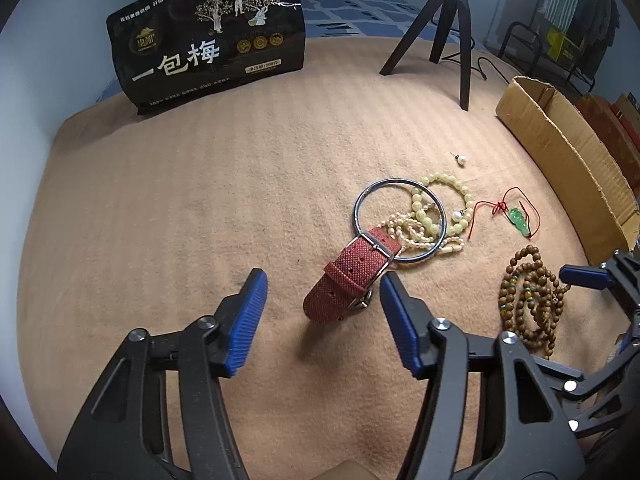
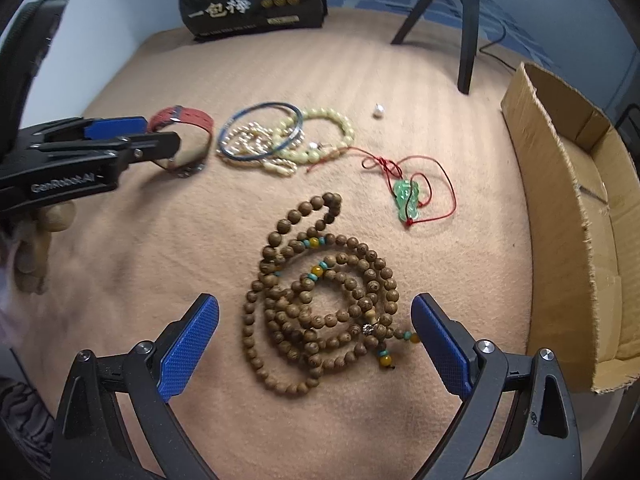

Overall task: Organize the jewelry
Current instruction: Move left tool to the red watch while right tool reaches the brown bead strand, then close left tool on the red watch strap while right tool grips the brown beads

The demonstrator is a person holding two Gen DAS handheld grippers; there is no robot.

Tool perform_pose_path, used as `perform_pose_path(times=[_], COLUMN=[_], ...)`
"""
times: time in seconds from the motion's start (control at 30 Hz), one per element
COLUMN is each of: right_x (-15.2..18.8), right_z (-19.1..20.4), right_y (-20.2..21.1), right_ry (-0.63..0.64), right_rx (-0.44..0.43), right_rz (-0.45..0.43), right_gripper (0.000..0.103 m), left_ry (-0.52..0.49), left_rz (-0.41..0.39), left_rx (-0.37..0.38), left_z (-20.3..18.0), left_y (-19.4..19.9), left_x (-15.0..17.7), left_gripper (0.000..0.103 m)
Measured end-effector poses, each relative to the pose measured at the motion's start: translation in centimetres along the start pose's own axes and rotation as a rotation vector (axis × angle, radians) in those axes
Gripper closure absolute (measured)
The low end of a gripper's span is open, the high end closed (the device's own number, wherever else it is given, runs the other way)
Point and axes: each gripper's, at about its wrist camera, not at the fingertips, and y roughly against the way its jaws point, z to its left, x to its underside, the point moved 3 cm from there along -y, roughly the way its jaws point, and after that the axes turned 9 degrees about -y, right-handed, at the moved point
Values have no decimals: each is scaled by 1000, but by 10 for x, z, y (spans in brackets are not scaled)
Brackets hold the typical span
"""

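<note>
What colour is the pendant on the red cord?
Translucent green pendant strung on a red cord; right wrist view shows it best.

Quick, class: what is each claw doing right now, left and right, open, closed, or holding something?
Left claw: open, holding nothing, its fingers on either side of the red watch strap.
Right claw: open, holding nothing, the wooden bead necklace between its fingers.

L wrist cam: low over tan blanket (image 1: 200, 200), looks fwd along own fingers toward black bag (image 1: 208, 40) and tripod (image 1: 448, 32); red strap (image 1: 348, 280) close. R wrist cam: low, tilted down, wooden beads (image 2: 320, 292) very near, cardboard box (image 2: 560, 208) at right. Both share strap, bangle (image 2: 260, 130), beads, bag, box.
</note>
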Motion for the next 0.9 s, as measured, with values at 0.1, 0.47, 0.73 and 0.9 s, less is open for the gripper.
perform_pose_path(times=[0.1, 0.47, 0.73, 0.9], right_x=[-1, -13, -15, -13], right_z=[-2, 6, 6, 5], right_y=[-7, -15, -15, -8], right_ry=[-15, 0, 17, -4], right_rx=[4, 56, 51, 22], right_rz=[16, 24, 10, -4], right_gripper=[7, 29, 85, 88], left_ry=[-5, -2, 2, 4], left_rz=[2, 5, 0, -15], left_rx=[13, 83, 95, 95], left_z=[-2, -9, -13, -16], left_y=[-3, -2, 2, 12], left_x=[-1, 1, 5, 5], left_gripper=[52, 84, 85, 85])
